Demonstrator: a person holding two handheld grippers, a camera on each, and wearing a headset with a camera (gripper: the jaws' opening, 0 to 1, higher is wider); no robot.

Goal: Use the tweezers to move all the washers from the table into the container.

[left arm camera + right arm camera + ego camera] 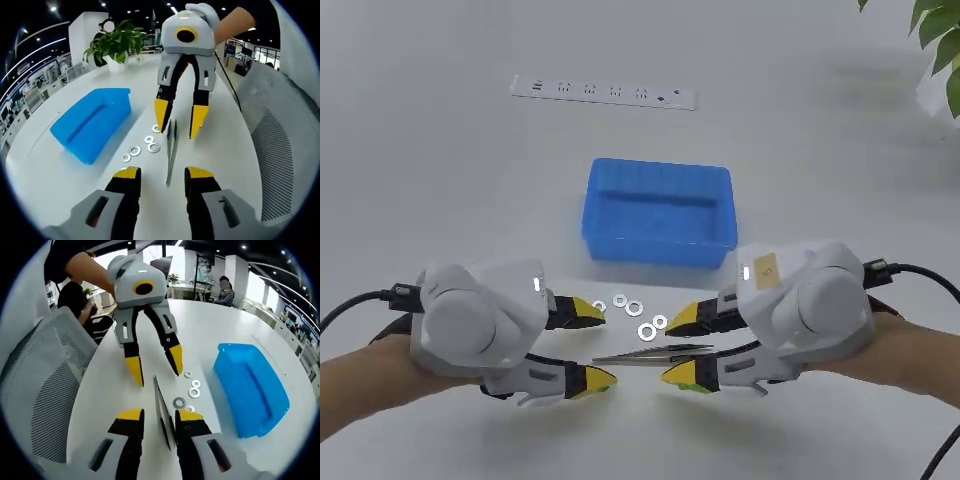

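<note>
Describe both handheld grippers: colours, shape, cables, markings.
Left gripper and right gripper match: rounded white housings, black jaws ending in yellow tips, and a small white light on top. A black cable trails from each. The right one carries a yellow sticker. Forearms are bare, no sleeves.

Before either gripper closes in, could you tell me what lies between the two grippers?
The tweezers lie flat between the left gripper and right gripper, as the head view shows.

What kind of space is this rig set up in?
Probably an open-plan office: a white table, a mesh office chair beside it, a potted plant, and ceiling spotlights across a wide floor.
</note>
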